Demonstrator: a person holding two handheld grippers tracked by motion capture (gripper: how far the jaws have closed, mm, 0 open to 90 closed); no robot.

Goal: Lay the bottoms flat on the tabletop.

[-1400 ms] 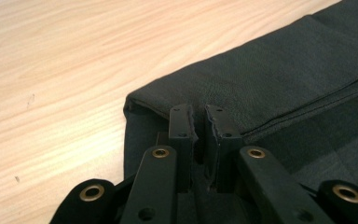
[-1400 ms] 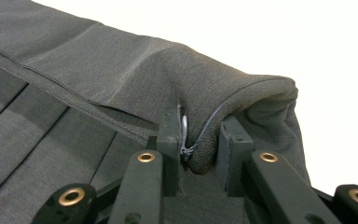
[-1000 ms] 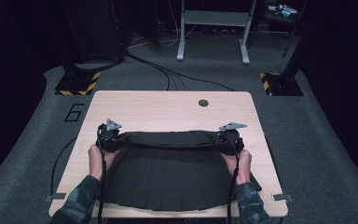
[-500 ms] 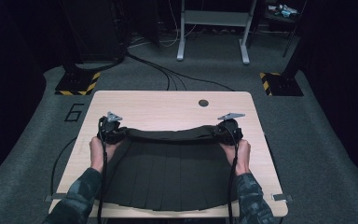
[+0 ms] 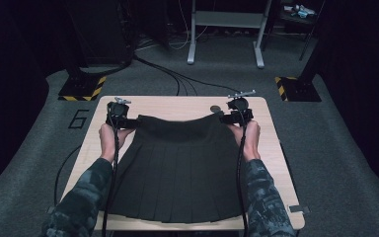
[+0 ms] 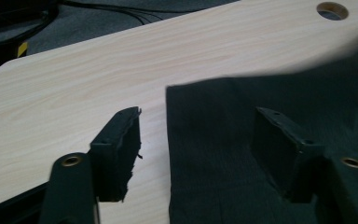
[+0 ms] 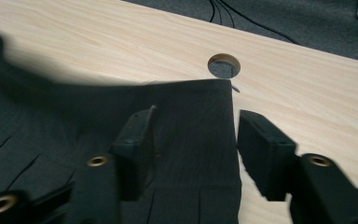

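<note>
Skirt spread flat, both grippers standing open at the waistband corners

Skirt [image 5: 177,168], dark and pleated, is lying flat on the wooden table [image 5: 177,104], waistband toward 12 o'clock, hem toward 6.
Left gripper [image 5: 120,118] is sitting at the waistband's 9 o'clock corner. In the left gripper view its jaws are standing apart, one over bare wood and one over cloth, the fabric edge [image 6: 170,140] running between them; nothing is clamped.
Right gripper [image 5: 237,114] is sitting at the 3 o'clock corner, jaws likewise apart and straddling the waistband corner [image 7: 200,116], just short of the cable hole [image 7: 223,65].

Handling, as judged: the cloth is looking light and limp and will likely sag and crease wherever it is unsupported. The doubled waistband seems the firmest part, so its two corners look like the best holds. The pleats may splay if dragged.
</note>
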